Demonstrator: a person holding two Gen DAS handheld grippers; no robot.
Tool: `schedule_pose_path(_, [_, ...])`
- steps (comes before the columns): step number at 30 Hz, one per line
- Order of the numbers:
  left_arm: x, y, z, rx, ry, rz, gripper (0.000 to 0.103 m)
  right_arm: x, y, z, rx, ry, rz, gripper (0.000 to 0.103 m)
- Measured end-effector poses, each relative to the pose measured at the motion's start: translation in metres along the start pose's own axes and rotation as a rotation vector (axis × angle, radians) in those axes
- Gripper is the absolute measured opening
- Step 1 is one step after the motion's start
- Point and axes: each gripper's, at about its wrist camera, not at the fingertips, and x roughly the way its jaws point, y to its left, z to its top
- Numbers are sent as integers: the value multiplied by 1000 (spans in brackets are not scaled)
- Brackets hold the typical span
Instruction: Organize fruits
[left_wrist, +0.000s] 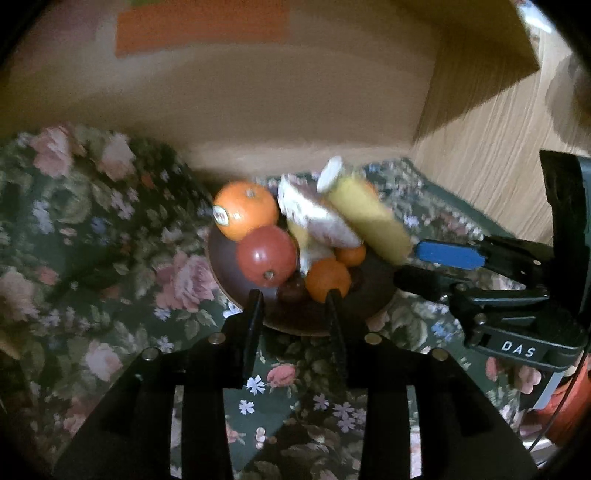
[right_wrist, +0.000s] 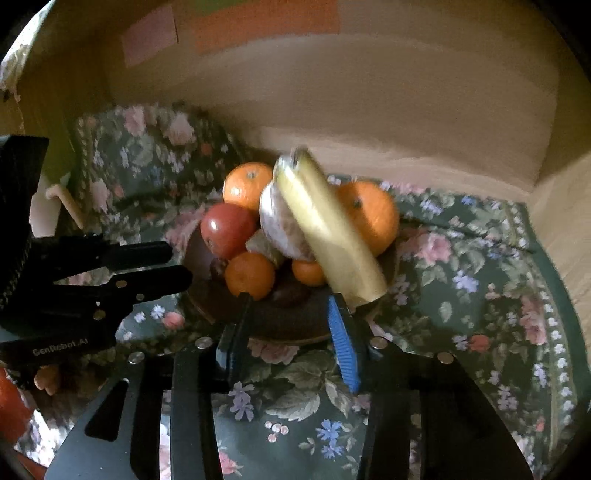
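A dark brown bowl on a floral cloth holds a stickered orange, a red apple, small tangerines, a big orange, a pale whitish fruit and dark small fruits. A yellow banana-like piece leans across the pile. My left gripper stands open at the bowl's near rim, nothing between its fingers. My right gripper is open; its blue pad sits beside the yellow piece's lower end.
The floral cloth covers the surface all round the bowl and bunches up at the left. A tan wooden wall rises close behind the bowl, with bare wood to the right. A cream peg-like object lies at far left.
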Motion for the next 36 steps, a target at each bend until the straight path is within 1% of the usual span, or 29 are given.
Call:
schedule_pose_path(2, [-17, -3, 3, -5, -50, 15, 34, -18, 1, 3, -3, -47, -15, 38])
schedule_pose_path(6, [-65, -16, 8, 4, -186, 65, 34, -55, 4, 8, 4, -152, -42, 38])
schedule_pose_path(7, [-80, -20, 9, 8, -230, 79, 34, -70, 5, 9, 8, -189, -49, 38])
schedule_pose_path(12, [-139, -37, 7, 10, -385, 111, 34, -130, 15, 9, 12, -343, -66, 38])
schedule_pose_path(14, [-156, -42, 5, 8, -428, 118, 35, -151, 22, 7, 10, -402, -73, 38])
schedule_pose_path(15, [-168, -45, 4, 6, -455, 118, 37, -163, 25, 5, 9, -432, -77, 38])
schedule_pose_path(17, [-182, -50, -1, 7, -489, 117, 48, -180, 32, 1, 12, -481, -79, 40])
schedule_pose_path(19, [-194, -52, -4, 7, -529, 137, 52, -196, 38, -4, 18, -525, -74, 45])
schedule_pose_path(21, [-206, -58, -10, 16, -563, 153, 59, -206, 43, -8, 19, -558, -76, 56])
schedule_pose_path(22, [-210, -59, -12, 15, -574, 160, 63, -211, 47, -11, 17, -577, -82, 59])
schedule_pose_path(23, [-217, -61, -16, 13, -585, 164, 68, -215, 50, -13, 13, -592, -91, 64])
schedule_pose_path(24, [-223, -64, -19, 13, -592, 166, 69, -218, 53, -15, 9, -603, -99, 69])
schedule_pose_path(26, [-229, -67, -22, 16, -605, 172, 70, -226, 58, -19, 4, -624, -111, 76])
schedule_pose_path(27, [-233, -70, -25, 21, -613, 179, 71, -228, 60, -21, 1, -632, -114, 79])
schedule_pose_path(28, [-235, -71, -26, 24, -618, 184, 74, -229, 62, -23, -2, -638, -118, 80])
schedule_pose_path(31, [-241, -74, -32, 19, -639, 198, 89, -233, 64, -24, 1, -647, -121, 86])
schedule_pose_path(34, [-246, -77, -36, 20, -656, 214, 93, -236, 66, -29, 3, -651, -127, 91])
schedule_pose_path(36, [-248, -79, -38, 21, -659, 216, 98, -237, 67, -32, 4, -652, -137, 99])
